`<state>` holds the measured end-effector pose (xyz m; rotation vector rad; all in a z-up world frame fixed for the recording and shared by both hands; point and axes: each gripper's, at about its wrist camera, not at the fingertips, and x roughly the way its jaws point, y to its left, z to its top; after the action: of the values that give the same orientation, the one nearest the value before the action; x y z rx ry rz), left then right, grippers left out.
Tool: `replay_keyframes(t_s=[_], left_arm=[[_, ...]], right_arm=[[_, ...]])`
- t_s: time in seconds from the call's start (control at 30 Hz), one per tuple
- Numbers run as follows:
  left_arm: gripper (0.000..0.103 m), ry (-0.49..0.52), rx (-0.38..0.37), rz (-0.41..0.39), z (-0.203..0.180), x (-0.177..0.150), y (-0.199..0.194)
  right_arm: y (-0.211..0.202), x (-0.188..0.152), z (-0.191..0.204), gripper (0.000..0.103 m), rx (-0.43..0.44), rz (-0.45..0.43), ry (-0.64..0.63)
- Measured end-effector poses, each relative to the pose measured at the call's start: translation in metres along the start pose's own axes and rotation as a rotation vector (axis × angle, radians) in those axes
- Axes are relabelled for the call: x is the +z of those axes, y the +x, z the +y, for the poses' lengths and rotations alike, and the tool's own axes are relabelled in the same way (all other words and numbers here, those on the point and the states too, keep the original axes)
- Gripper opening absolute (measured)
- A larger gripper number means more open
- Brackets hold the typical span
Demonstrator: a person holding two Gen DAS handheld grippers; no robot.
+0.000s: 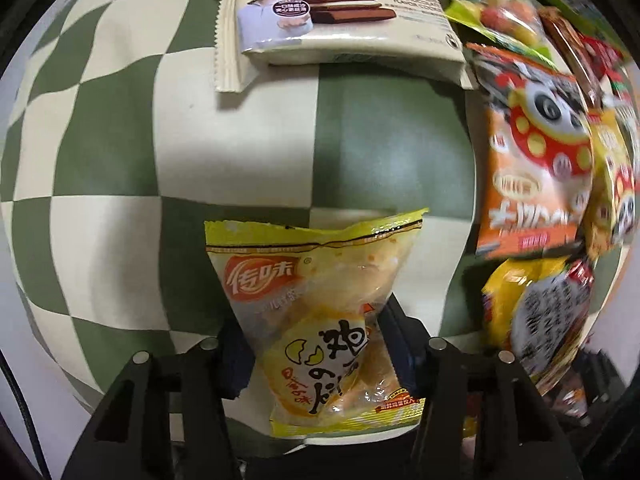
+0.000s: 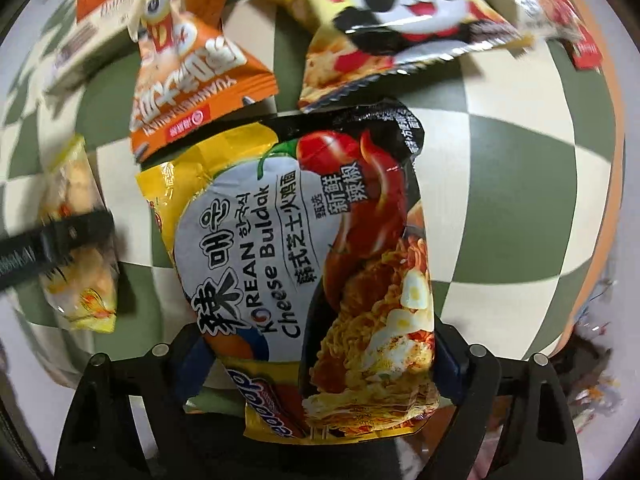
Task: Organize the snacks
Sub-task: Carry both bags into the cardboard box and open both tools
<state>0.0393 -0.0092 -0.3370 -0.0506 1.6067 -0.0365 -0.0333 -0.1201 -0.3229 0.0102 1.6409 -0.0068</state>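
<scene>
The left gripper [image 1: 316, 354] is pinching a crinkly, part-clear yellow egg-cake packet [image 1: 320, 320] between its fingers, over the green-and-cream checked cloth of the table [image 1: 120, 120]. The right gripper [image 2: 320, 356] is holding its fingers wide apart against both edges of a glossy, puffy Cheese Buldak noodle bag [image 2: 304, 264]. A flat, boxy cream Franzzi biscuit pack [image 1: 344, 20] and shiny orange [image 2: 188, 80] and yellow panda [image 2: 400, 28] pouches are lying nearby.

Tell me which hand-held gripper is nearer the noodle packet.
Right. The right hand-held gripper straddles the noodle packet; the left hand-held gripper is off to one side, around the yellow egg-snack bag.
</scene>
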Motion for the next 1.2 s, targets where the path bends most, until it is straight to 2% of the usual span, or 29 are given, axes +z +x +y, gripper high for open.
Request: replay_keyframes(t_s=[0.13, 0.23, 0.3, 0.37, 0.5, 0.6, 0.77, 0.83, 0.87, 1.0, 1.13, 1.2], left_arm=[[0.047, 0.04, 0.019, -0.017, -0.001, -0.017, 0.001], [0.045, 0.054, 0.022, -0.033, -0.018, -0.026, 0.0], [0.044, 0.059, 0.011, -0.042, -0.017, -0.029, -0.002], [0.043, 0.059, 0.001, -0.055, -0.023, -0.018, 0.001], [0.042, 0.083, -0.038, -0.109, -0.02, -0.021, -0.02], [0.042, 0.096, -0.072, -0.164, -0.028, -0.017, -0.042], [0.042, 0.113, -0.134, -0.247, -0.05, 0.003, -0.09], [0.042, 0.124, -0.161, -0.284, -0.05, 0.054, -0.14], [0.042, 0.127, -0.169, -0.298, -0.047, 0.067, -0.17], [0.042, 0.141, -0.188, -0.363, -0.06, 0.131, -0.243], [0.042, 0.148, -0.169, -0.395, -0.072, 0.21, -0.277], [0.042, 0.139, -0.161, -0.386, -0.075, 0.246, -0.28]], right_arm=[[-0.019, -0.004, -0.015, 0.09, 0.041, -0.002, 0.018], [-0.029, -0.008, -0.016, 0.09, 0.07, -0.013, 0.027], [-0.037, -0.011, -0.017, 0.09, 0.098, -0.02, 0.039], [-0.052, -0.014, -0.018, 0.09, 0.134, -0.042, 0.056], [-0.083, -0.016, -0.026, 0.09, 0.188, -0.101, 0.083], [-0.131, -0.018, -0.04, 0.09, 0.239, -0.151, 0.121], [-0.19, 0.006, -0.066, 0.09, 0.304, -0.238, 0.167], [-0.223, 0.029, -0.072, 0.09, 0.327, -0.265, 0.177], [-0.237, 0.043, -0.078, 0.09, 0.338, -0.286, 0.178], [-0.273, 0.093, -0.089, 0.09, 0.352, -0.352, 0.172], [-0.309, 0.162, -0.094, 0.09, 0.331, -0.424, 0.146], [-0.313, 0.201, -0.096, 0.09, 0.315, -0.424, 0.136]])
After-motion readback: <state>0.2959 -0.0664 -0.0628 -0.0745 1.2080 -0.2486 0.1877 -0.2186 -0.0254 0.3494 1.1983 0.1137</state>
